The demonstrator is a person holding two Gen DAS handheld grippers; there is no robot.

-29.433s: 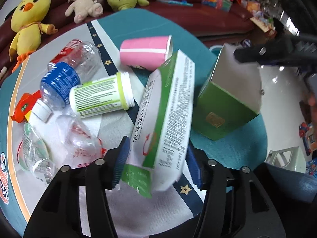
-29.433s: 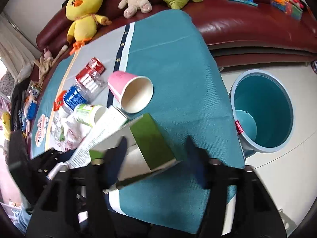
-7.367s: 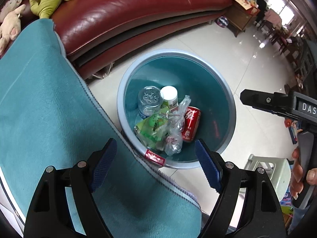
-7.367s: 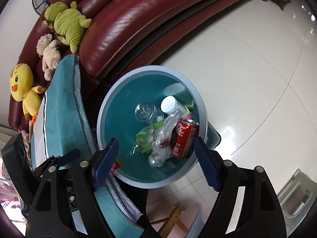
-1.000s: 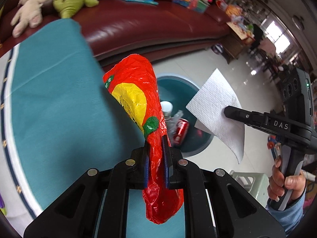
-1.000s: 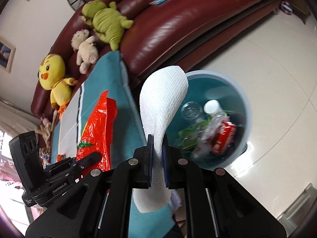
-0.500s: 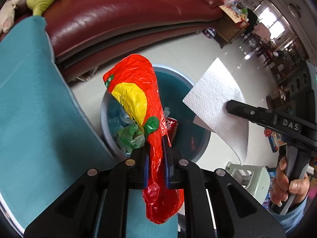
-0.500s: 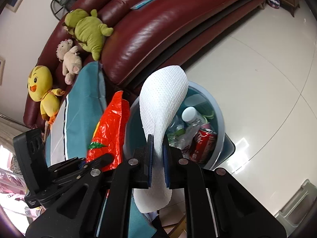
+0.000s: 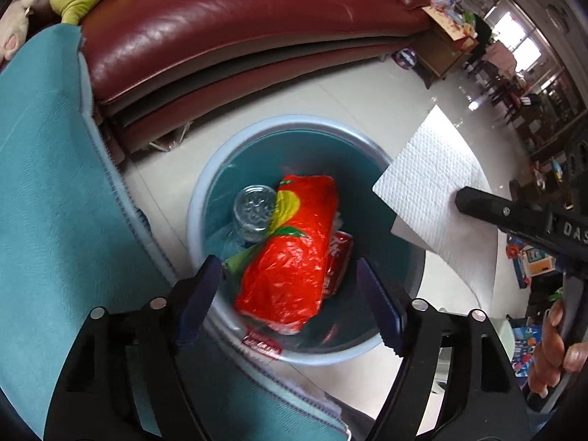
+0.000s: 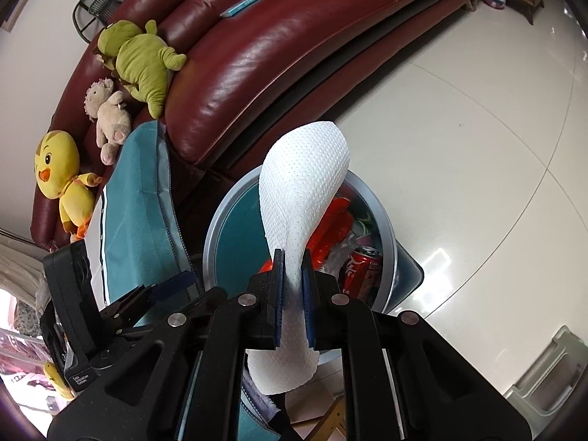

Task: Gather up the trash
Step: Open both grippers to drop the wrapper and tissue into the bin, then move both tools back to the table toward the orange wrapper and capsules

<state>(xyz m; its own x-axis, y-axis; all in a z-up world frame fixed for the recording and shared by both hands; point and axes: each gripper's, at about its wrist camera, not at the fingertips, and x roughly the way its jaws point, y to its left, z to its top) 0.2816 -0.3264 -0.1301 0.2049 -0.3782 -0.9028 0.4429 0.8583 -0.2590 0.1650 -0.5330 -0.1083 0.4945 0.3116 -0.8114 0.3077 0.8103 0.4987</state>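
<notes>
The left gripper point(image 9: 290, 294) is opening, jaws spread and empty; the red wrapper point(image 9: 290, 250) lies in the bin point(image 9: 198, 198) at its 12 o'clock, hiding most of a red can point(image 9: 340, 257). The right gripper point(image 10: 293, 294) pinches a paper towel point(image 10: 305, 183), which hides the bin's centre.

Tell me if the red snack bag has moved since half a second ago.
Yes. The red snack bag has dropped from the left gripper, whose jaws are opening, down into the blue bin onto the trash.
</notes>
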